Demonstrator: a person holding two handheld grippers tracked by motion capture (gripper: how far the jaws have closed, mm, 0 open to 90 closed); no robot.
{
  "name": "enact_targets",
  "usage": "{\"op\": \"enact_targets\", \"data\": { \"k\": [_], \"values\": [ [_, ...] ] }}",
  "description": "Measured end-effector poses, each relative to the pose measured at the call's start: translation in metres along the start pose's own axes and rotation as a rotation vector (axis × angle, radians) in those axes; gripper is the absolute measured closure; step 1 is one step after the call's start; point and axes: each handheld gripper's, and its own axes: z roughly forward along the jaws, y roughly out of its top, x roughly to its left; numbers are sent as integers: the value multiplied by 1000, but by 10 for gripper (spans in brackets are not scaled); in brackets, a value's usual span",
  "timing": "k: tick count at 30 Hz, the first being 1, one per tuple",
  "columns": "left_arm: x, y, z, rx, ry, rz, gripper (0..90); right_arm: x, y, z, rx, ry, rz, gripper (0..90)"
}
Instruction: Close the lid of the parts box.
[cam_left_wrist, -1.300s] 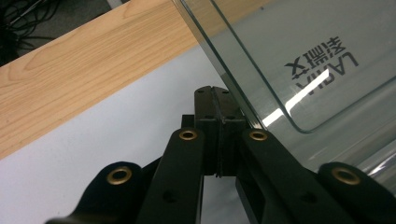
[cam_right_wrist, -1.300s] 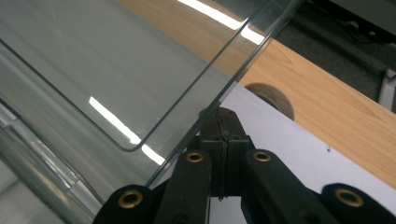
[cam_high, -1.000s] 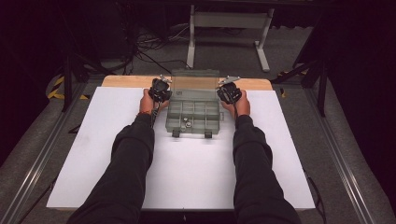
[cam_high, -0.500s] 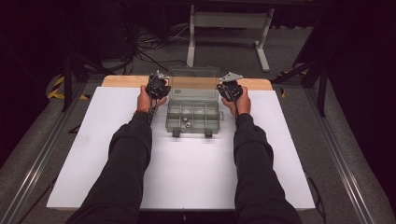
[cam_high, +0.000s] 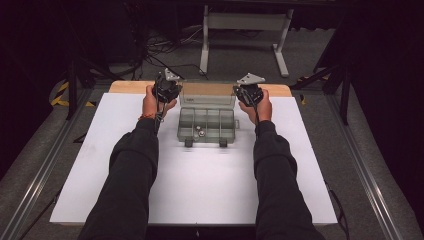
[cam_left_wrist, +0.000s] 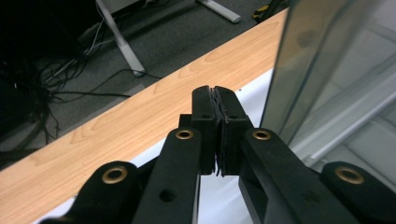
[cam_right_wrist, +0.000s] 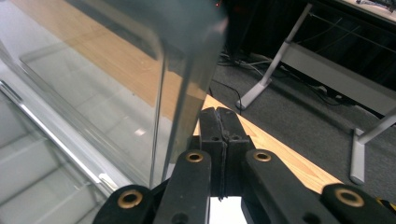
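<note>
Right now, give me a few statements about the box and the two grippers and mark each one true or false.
1. The clear lid of the plastic box stands raised. True.
2. The left gripper has its jaws wide open. False: they are pressed together with nothing between them.
3. The right gripper is shut, beside the lid's edge. True.
4. The box sits at the near edge of the white table, by the person's elbows. False: it sits toward the far side.
5. Small metal bits lie in one compartment. True.
</note>
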Motion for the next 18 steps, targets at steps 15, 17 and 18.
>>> {"op": "enact_targets", "data": {
  "k": [15,17,18],
  "values": [
    [-12,6,-34,2,21,57,888,8,-1,-20,-13,29,13,900],
    [-15,8,-38,5,24,79,884,10,-1,-23,-8,32,6,900],
    [-16,8,-39,10,24,88,886,10,-1,-25,-3,31,-4,900]
  ]
}}
